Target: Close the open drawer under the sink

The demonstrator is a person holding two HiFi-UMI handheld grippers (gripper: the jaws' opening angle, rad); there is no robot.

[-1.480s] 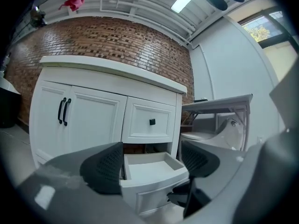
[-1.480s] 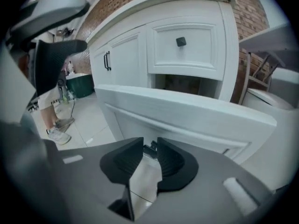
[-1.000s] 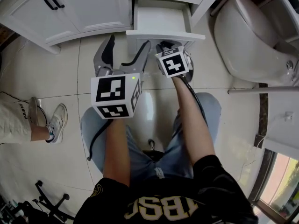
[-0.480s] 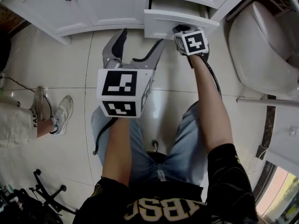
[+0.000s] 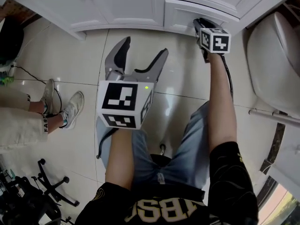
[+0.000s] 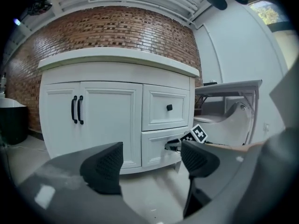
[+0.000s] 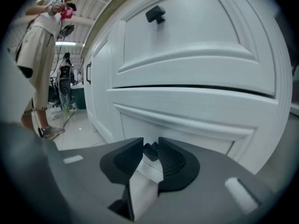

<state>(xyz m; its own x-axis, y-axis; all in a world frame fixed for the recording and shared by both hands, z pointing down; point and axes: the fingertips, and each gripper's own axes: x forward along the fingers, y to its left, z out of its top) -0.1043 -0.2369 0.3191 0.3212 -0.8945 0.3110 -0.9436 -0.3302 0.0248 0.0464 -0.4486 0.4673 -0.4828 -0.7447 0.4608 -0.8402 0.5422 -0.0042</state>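
While drawer (image 5: pixel 182 13) sits nearly flush, we see right hand-held gripper (image 5: pixel 198 24) pinching its knob (image 7: pixel 150 149), jaws opening; left hand-held gripper (image 5: pixel 143 48) spread, well apart.

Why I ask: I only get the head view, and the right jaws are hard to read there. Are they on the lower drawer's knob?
Observer: Yes. The right gripper view shows the right gripper with the dark knob of the lower drawer between its pads; the jaws are just opening.
Operator: Is that drawer fully in?
Observer: In the left gripper view its front looks flush with the cabinet.
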